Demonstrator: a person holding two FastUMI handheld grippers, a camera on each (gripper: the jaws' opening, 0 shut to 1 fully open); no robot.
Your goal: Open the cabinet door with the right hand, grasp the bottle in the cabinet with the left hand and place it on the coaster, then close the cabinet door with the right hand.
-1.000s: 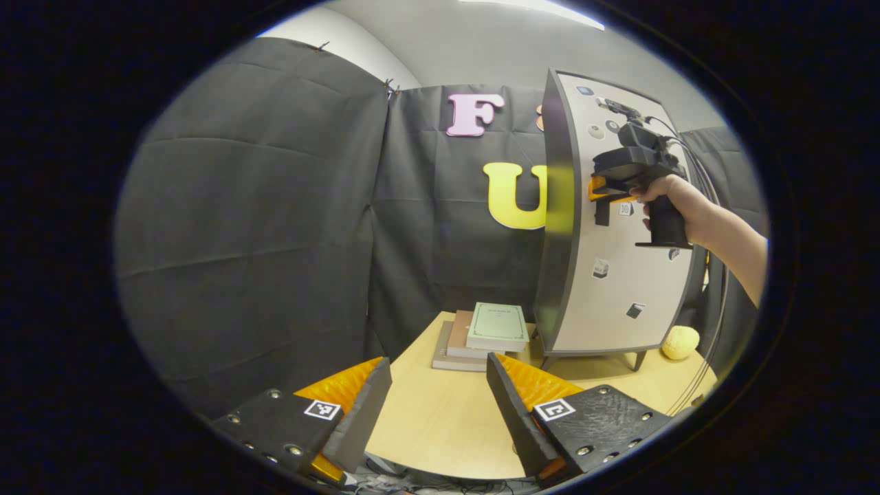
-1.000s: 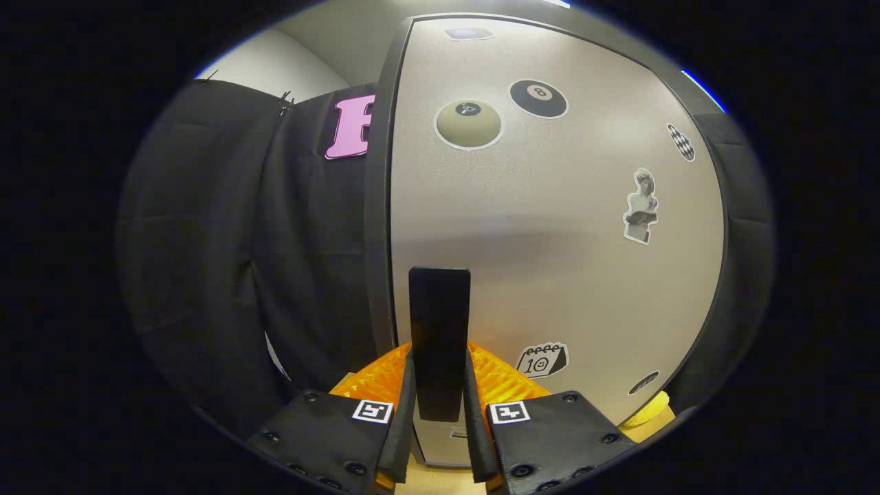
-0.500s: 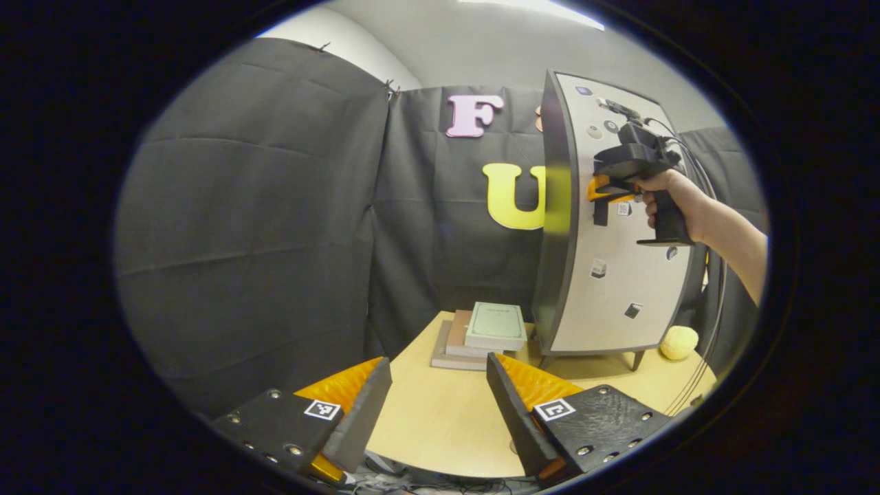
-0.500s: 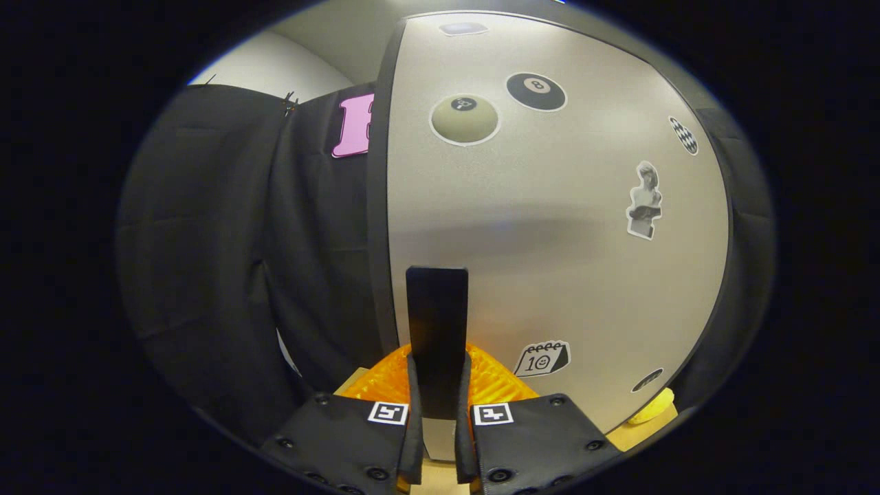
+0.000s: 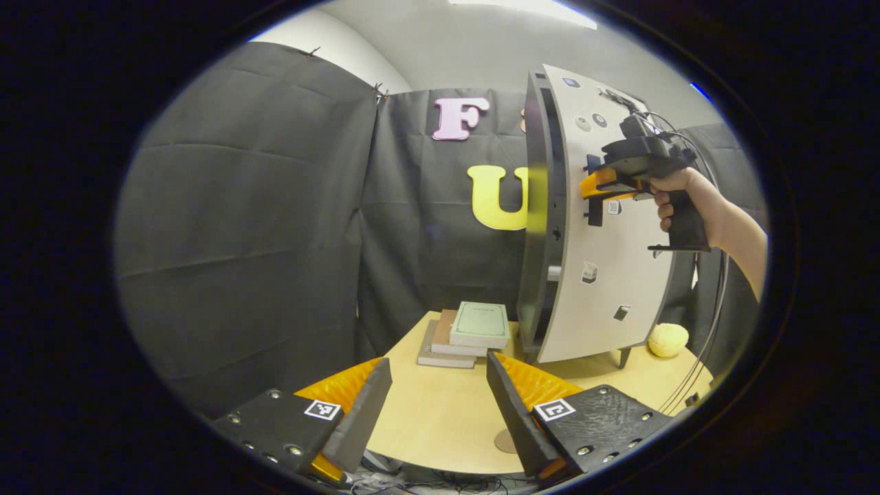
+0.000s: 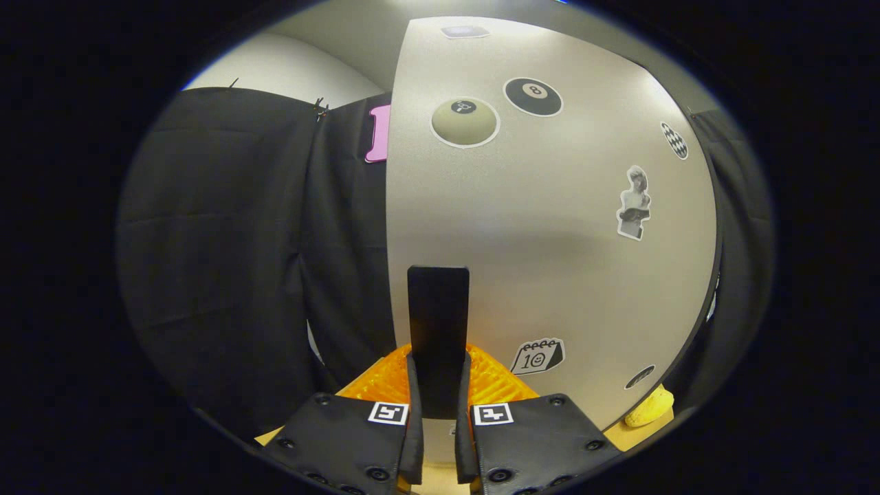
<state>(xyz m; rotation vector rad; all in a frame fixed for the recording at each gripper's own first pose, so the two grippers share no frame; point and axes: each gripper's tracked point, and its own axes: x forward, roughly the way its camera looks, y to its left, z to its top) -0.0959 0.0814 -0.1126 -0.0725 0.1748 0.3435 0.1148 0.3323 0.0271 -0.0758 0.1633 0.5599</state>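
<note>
Right tongs [image 6: 438, 412] are pinching the flat black upright handle [image 6: 438, 323] of the pale grey sticker-covered cabinet door [image 6: 550, 227], one finger pressed on each side of it. In the left gripper view the right tongs [image 5: 590, 192], held by a hand [image 5: 694, 206], grip the handle at mid-height of the door [image 5: 605, 275], which stands ajar: a narrow dark gap separates it from the dark cabinet body [image 5: 536, 227]. Cabinet interior too dark to tell; bottle not made out.

Left tongs [image 5: 438, 405] are spread wide, holding nothing, low over the light wooden worktop [image 5: 440, 412]. A round brown coaster [image 5: 507, 441] lies on the worktop just beside the left tongs' right-hand finger. A stack of books [image 5: 467, 333] rests left of the cabinet's foot; a yellow ball [image 5: 668, 339] lies to its right.
</note>
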